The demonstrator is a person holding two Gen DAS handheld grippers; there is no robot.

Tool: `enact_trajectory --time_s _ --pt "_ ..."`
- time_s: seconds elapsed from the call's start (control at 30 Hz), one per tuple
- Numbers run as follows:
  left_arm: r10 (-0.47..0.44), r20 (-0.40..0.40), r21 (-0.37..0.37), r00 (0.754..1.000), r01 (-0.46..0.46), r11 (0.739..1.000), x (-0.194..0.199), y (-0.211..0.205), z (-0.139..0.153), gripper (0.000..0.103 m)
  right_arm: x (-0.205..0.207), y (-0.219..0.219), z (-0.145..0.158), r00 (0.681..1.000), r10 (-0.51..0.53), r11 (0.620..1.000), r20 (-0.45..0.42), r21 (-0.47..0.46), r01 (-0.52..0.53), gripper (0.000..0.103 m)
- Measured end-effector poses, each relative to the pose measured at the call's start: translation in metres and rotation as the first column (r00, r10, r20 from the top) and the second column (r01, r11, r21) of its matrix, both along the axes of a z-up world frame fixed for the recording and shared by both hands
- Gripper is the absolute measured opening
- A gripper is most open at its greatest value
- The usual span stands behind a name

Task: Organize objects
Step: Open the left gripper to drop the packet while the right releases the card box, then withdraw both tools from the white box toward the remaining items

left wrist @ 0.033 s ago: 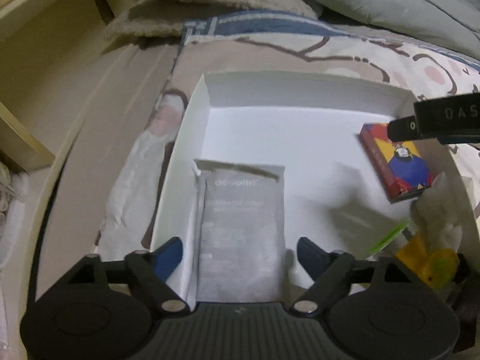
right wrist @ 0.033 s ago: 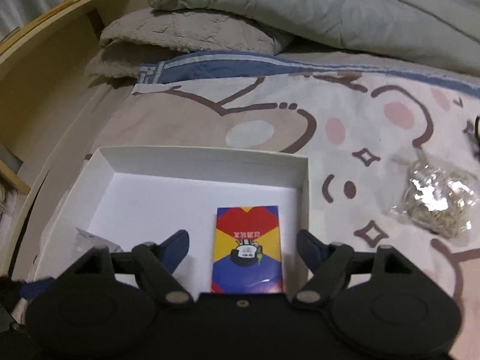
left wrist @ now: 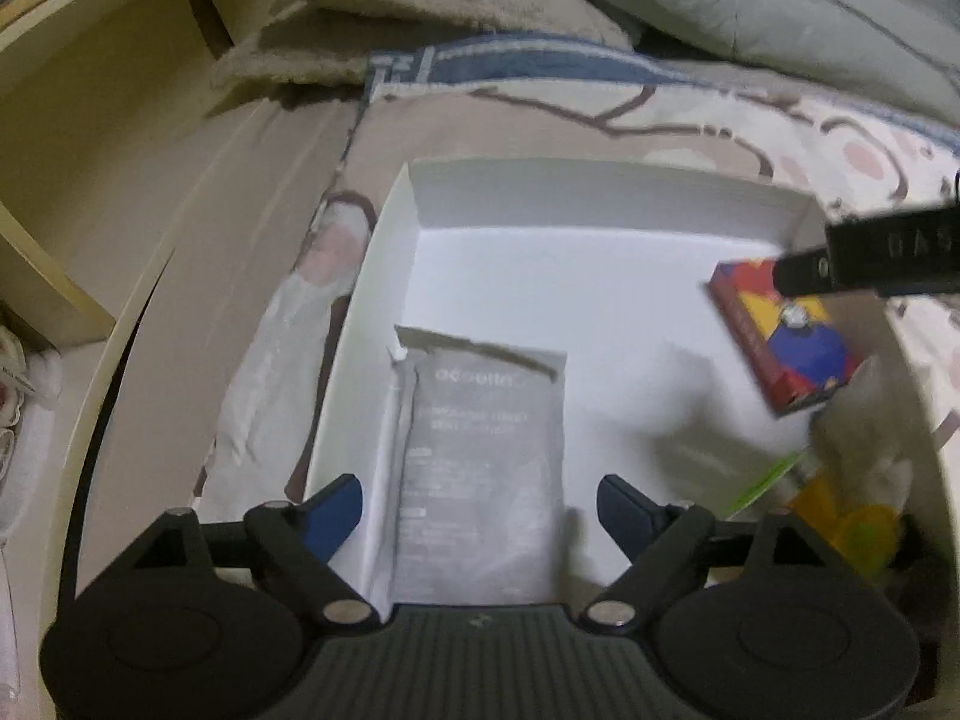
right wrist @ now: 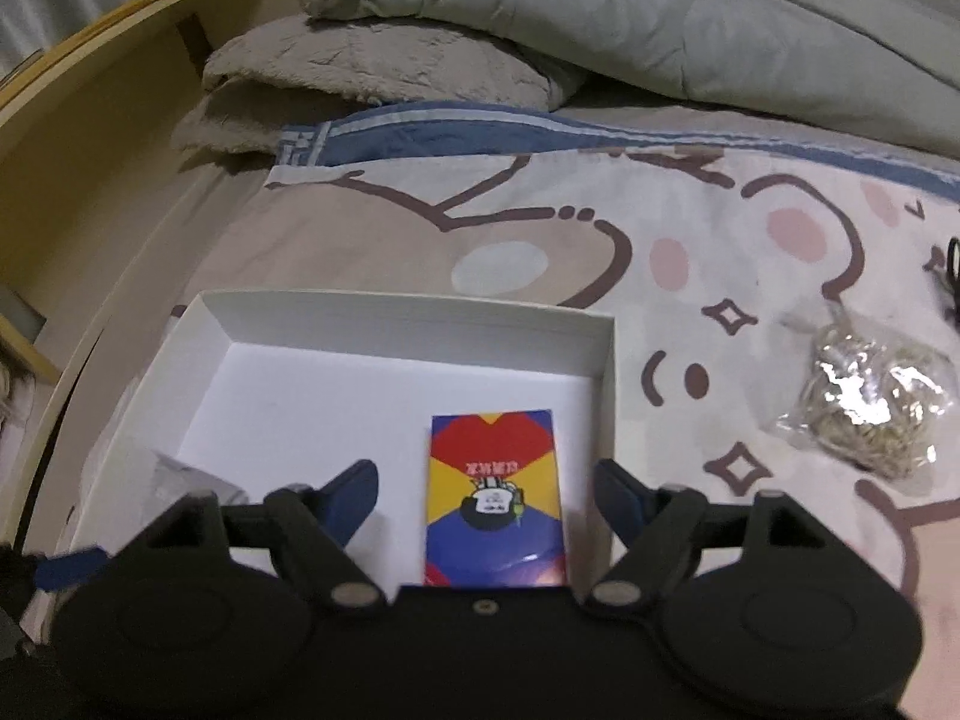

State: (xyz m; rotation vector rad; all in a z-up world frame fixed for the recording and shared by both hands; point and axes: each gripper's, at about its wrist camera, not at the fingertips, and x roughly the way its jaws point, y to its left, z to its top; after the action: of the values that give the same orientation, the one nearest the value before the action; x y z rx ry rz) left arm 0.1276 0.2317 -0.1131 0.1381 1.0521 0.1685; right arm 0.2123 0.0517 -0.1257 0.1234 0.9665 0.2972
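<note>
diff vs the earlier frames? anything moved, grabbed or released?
No visible change. Left gripper is open over the grey pouch in the white box, same as before. Right gripper is open over the red, yellow and blue card box, unmoved. The clear bag lies on the bedsheet outside the box, where it was.

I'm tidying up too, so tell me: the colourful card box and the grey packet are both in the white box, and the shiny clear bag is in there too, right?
Not quite. The shiny clear plastic bag lies outside, on the cartoon bedsheet to the right of the white cardboard box, as the right wrist view shows. The colourful card box and grey foil packet are inside.
</note>
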Motion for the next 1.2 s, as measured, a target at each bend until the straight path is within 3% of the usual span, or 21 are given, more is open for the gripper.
enact_trajectory --time_s 0.17,0.37,0.6,1.2 --pt "0.038 0.043 -0.048 0.998 -0.036 0.998 -0.007 -0.002 0.019 0.087 -0.011 -0.009 0.014 0.999 0.033 0.999 0.010 -0.020 -0.033 0.080" --pt "0.080 0.041 -0.127 0.996 -0.075 0.989 -0.021 -0.009 0.036 0.087 -0.030 -0.022 0.034 0.996 0.083 0.996 0.043 -0.036 -0.081 0.080" --pt "0.089 0.064 -0.164 0.994 -0.077 0.983 -0.044 -0.022 0.054 0.089 -0.057 -0.039 0.051 0.989 0.131 0.990 0.065 -0.062 -0.127 0.080" --pt "0.088 0.125 -0.169 0.988 -0.066 0.983 -0.095 -0.048 0.074 0.101 -0.122 -0.091 0.080 0.973 0.162 0.981 0.163 -0.134 -0.141 0.103"
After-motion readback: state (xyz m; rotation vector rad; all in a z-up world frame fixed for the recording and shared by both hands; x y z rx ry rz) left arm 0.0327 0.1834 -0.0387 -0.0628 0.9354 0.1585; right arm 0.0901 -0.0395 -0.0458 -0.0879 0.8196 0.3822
